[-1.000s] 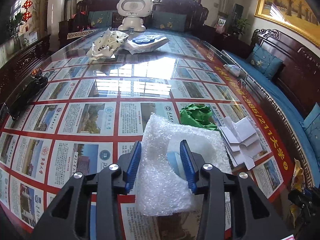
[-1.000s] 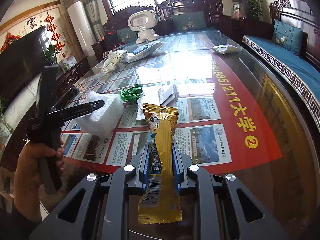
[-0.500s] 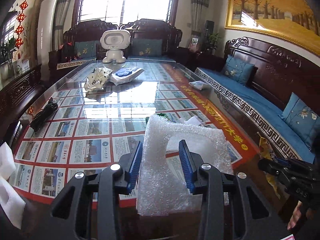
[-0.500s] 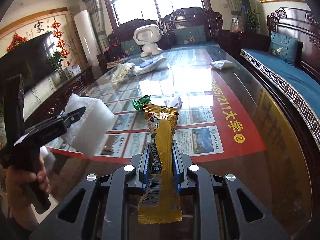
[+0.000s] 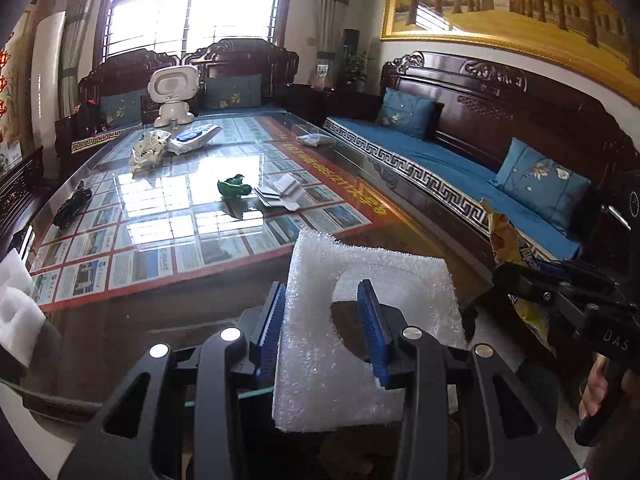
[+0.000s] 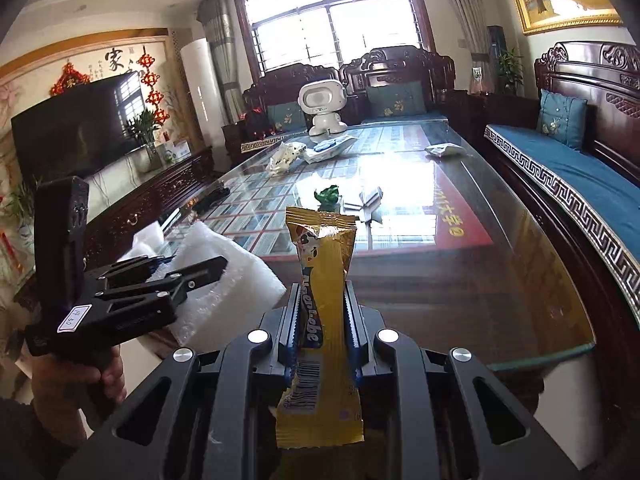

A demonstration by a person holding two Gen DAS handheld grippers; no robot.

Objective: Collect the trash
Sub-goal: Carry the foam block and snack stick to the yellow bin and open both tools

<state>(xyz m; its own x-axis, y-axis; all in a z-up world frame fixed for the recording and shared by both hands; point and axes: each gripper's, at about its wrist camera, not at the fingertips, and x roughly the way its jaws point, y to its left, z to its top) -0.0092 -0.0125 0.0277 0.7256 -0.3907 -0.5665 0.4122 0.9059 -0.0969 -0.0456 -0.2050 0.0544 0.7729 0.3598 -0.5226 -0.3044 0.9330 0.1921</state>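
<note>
My left gripper (image 5: pixel 322 300) is shut on a white foam packing piece (image 5: pixel 320 360) with a round cut-out, held in the air off the near end of the glass table (image 5: pixel 160 216). My right gripper (image 6: pixel 320 296) is shut on a yellow snack wrapper (image 6: pixel 322 264) that stands upright between its blue pads. Each gripper shows in the other's view: the left gripper (image 6: pixel 192 268) with the foam (image 6: pixel 240 276), and the right one (image 5: pixel 520 276) with the wrapper (image 5: pixel 508 244). On the table lie a green crumpled wrapper (image 5: pixel 233 186) and folded white paper (image 5: pixel 282 192).
Farther back on the table lie a white bag (image 5: pixel 146 150), a blue-and-white packet (image 5: pixel 194 138), a small white wrapper (image 5: pixel 316 140), a black cable bundle (image 5: pixel 72 204) and a white toy robot (image 5: pixel 174 94). Blue-cushioned wooden benches (image 5: pixel 460 168) line the right side. More white foam (image 5: pixel 16 304) sits at the left edge.
Both grippers have pulled back from over the table and risen a little, carrying the foam and the wrapper. The table now lies farther ahead and more of the room shows.
</note>
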